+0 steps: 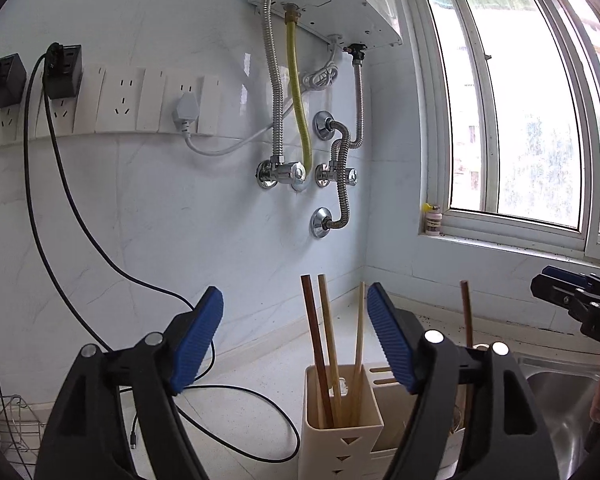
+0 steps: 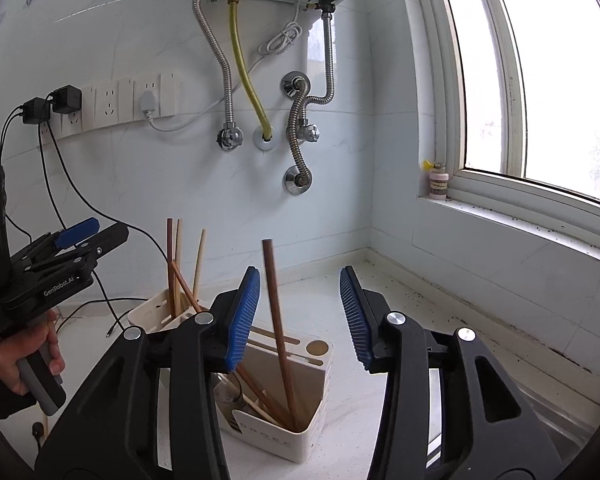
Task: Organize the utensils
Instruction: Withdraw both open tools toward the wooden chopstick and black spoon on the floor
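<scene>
White counter (image 2: pixel 340 312): cream holder (image 2: pixel 300 436), brown and tan chopsticks (image 2: pixel 278 320) upright.

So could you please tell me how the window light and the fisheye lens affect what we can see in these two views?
Left wrist view: the window is bright yet trees show through; the frame bows outward. Right wrist view: the window is blown out to near white, the wall tiles stay evenly lit, and the chopsticks look sharp. Both views have dark corners.
</scene>
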{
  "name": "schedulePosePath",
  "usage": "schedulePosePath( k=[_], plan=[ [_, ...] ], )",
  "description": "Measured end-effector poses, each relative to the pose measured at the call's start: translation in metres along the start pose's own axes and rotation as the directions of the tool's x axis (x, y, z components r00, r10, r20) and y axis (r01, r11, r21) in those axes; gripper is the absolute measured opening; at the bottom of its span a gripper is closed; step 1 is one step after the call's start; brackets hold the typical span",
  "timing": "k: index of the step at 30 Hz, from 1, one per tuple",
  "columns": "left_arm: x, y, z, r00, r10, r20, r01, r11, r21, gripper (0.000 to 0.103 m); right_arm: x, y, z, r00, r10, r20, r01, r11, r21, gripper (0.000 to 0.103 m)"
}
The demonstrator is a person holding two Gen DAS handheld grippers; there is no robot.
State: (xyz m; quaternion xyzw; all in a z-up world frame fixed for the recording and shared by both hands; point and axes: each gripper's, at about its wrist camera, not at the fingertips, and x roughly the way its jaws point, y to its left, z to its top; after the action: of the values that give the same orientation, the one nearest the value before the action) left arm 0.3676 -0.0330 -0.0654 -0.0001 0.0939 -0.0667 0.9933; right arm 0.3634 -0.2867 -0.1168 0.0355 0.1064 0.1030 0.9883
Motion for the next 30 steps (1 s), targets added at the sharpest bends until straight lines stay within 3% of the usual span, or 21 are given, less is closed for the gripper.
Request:
schedulePosePath(
  k=[3,7,9,17,19,24,30],
  plan=[
    [-0.013,0.006,0.006,1.0,0.017,0.008,-0.017,1.0,-0.008,0.087,-0.005,-0.003,0.004,1.0,-0.011,0.011,0.011,1.0,0.004,0.041],
    [-0.032,0.016,0.014,0.999,0.038,0.005,-0.038,0.999,-0.033,0.094,-0.015,-0.005,0.007,0.999,-0.022,0.041,0.022,1.0,0.015,0.062],
    [-0.041,0.021,0.017,0.999,0.053,-0.004,-0.053,0.998,-0.045,0.098,-0.02,-0.005,0.009,0.998,-0.022,0.056,0.02,1.0,0.02,0.064],
    [-0.085,0.046,0.025,0.991,0.129,-0.031,-0.131,0.988,-0.078,0.098,-0.037,0.007,0.014,0.995,0.006,0.098,-0.009,0.999,0.03,0.086],
    [-0.098,0.053,0.026,0.984,0.173,-0.043,-0.176,0.982,-0.072,0.098,-0.04,0.011,0.014,0.994,0.016,0.108,-0.02,0.999,0.039,0.093],
    [-0.132,0.076,0.022,0.963,0.256,-0.088,-0.264,0.959,-0.099,0.098,-0.043,0.031,0.012,0.993,0.073,0.095,-0.077,0.997,0.031,0.095],
    [-0.166,0.116,0.002,0.913,0.337,-0.233,-0.378,0.912,-0.163,0.098,-0.042,0.067,0.003,0.983,0.178,0.034,-0.178,0.984,-0.004,0.095]
  ],
)
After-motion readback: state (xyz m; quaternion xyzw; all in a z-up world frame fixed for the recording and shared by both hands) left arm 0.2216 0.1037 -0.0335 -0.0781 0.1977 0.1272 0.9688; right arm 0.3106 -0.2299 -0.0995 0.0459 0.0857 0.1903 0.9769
